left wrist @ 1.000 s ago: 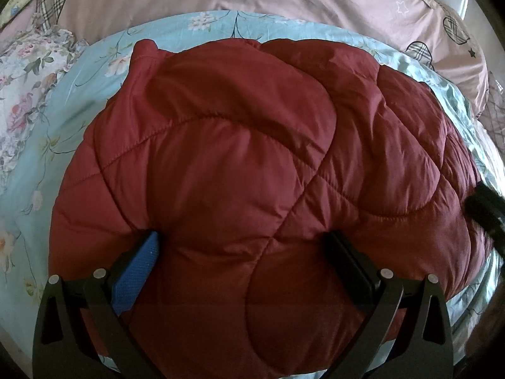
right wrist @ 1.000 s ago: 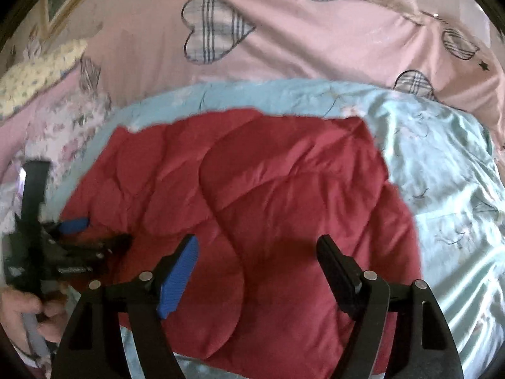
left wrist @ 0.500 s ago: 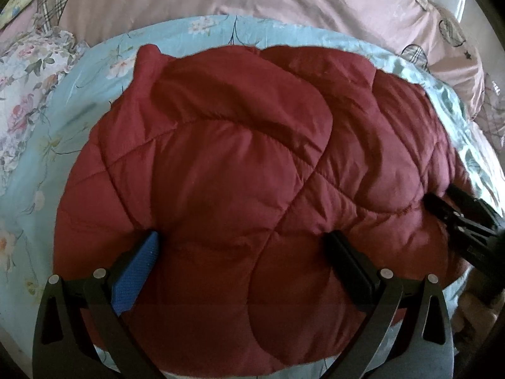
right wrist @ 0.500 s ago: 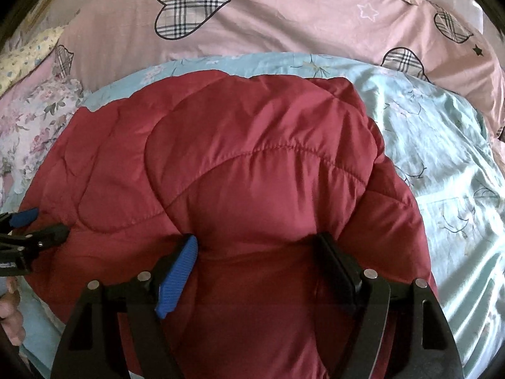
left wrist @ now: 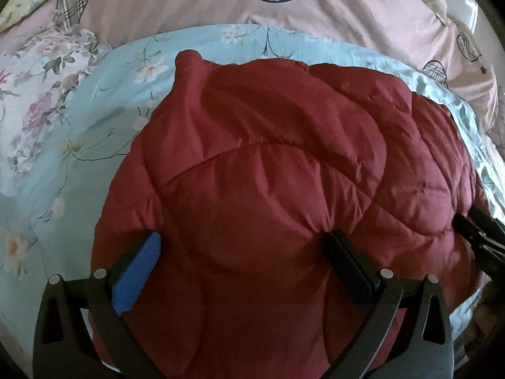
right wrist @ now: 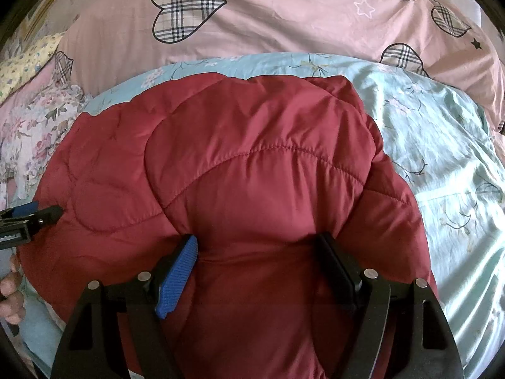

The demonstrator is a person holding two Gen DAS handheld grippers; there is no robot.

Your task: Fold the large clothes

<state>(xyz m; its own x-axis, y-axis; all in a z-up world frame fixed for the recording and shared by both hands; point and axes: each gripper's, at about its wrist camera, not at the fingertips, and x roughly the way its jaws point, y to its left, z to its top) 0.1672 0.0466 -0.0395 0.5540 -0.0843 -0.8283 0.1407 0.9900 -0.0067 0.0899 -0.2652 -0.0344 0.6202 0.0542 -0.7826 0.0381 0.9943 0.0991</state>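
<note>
Jaws of both grippers spread wide, each pair pressing down into the padded red garment, nothing pinched.

Left gripper: one blue-padded finger and one black finger sunk into the near part of the red quilted jacket, cloth bulging between them. Right gripper: same pose on the jacket's right half; its tips also show at the right edge of the left wrist view. Jacket: lies in a folded heap on a light blue floral sheet on the bed. Behind: pink cover with plaid hearts. Far left: floral pillow.
</note>
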